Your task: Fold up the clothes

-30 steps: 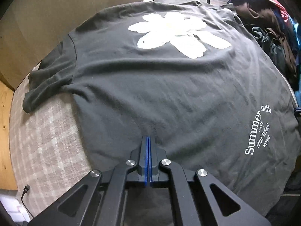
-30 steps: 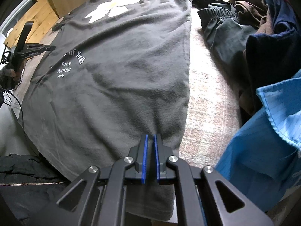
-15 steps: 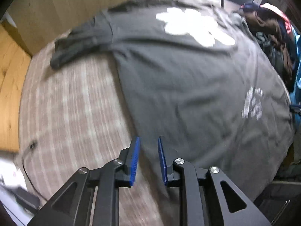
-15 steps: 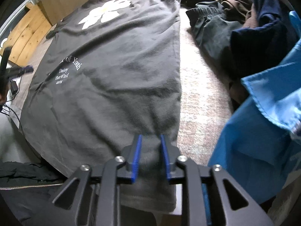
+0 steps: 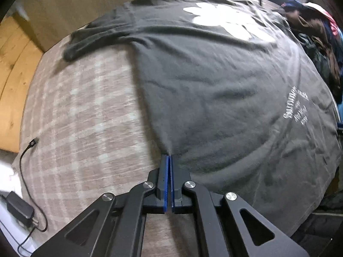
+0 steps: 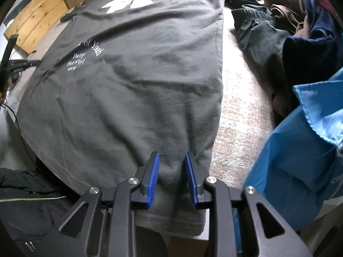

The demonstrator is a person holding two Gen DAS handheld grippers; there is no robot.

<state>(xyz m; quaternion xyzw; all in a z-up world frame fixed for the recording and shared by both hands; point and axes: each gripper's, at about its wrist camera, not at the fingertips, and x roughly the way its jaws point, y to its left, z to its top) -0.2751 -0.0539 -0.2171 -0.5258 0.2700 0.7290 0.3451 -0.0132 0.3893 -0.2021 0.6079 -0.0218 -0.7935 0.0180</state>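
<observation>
A dark grey t-shirt lies spread flat on a plaid-covered bed, with a white daisy print at the far end and white lettering near the hem. My left gripper is shut on the shirt's left side edge, close to the hem. The crumpled left sleeve lies far ahead. In the right wrist view the same t-shirt fills the middle. My right gripper is open just above the hem's right corner, with fabric showing between its blue pads.
A pile of mixed clothes lies to the right of the shirt, with a bright blue garment nearest. A charger and cable sit at the bed's left edge. A dark zipped jacket hangs below the hem.
My left gripper let go of the hem, moved left and shut on the shirt's side edge. My right gripper opened from shut and stayed over the right hem corner.
</observation>
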